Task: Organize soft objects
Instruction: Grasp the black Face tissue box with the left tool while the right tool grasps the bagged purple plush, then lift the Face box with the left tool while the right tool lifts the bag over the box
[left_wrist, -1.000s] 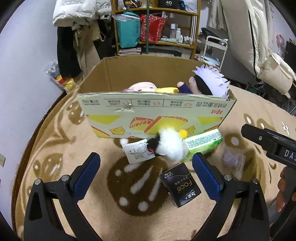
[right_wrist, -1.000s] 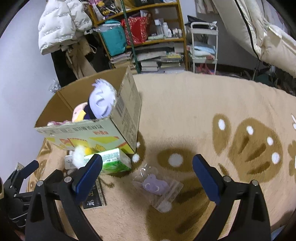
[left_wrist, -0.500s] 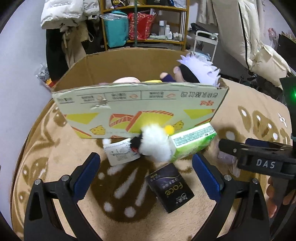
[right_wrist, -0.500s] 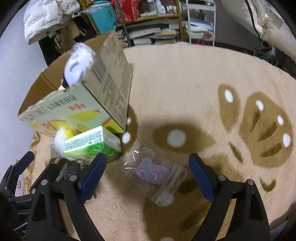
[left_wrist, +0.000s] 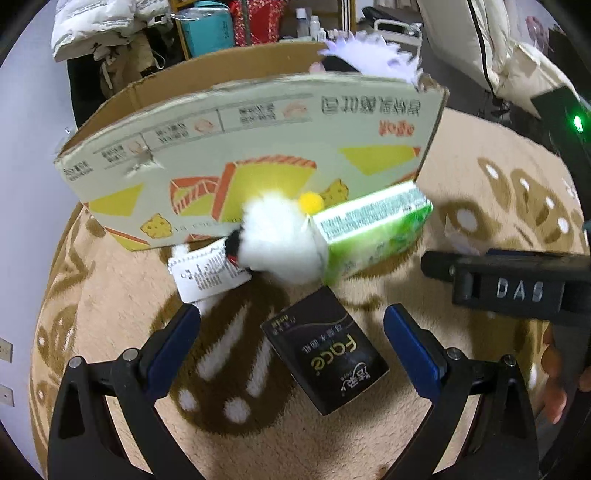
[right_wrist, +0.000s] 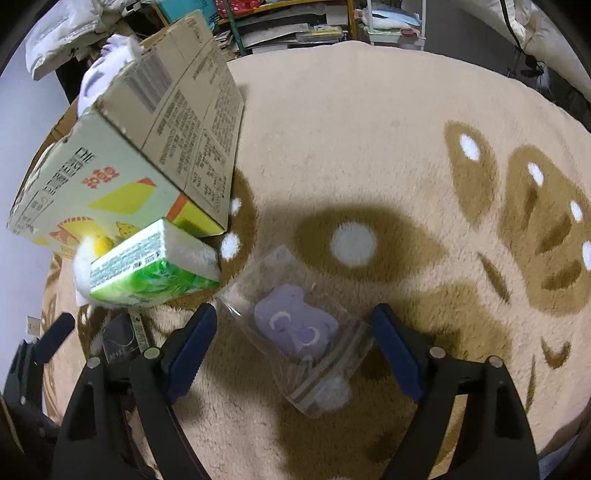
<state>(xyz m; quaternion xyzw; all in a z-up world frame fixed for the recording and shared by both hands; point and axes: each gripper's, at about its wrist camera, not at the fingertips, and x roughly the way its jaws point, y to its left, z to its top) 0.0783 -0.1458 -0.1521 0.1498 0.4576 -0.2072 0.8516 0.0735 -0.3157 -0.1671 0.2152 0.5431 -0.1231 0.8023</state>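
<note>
Now, over on the left, the open cardboard box with yellow and orange print stands on the beige plush rug with brown paw marks, a white-haired plush doll poking above its far rim. Just in front of it lies a fluffy white plush toy with a yellow pom-pom and a paper tag, pressed against a green tissue pack. The left gripper hangs above a black "Face" packet, jaws wide apart, touching nothing. Moving right, the right gripper straddles a clear zip bag holding a small purple plush; its jaws have just been closing, yet both blue pads stand clear of the bag, which lies flat on the rug.
</note>
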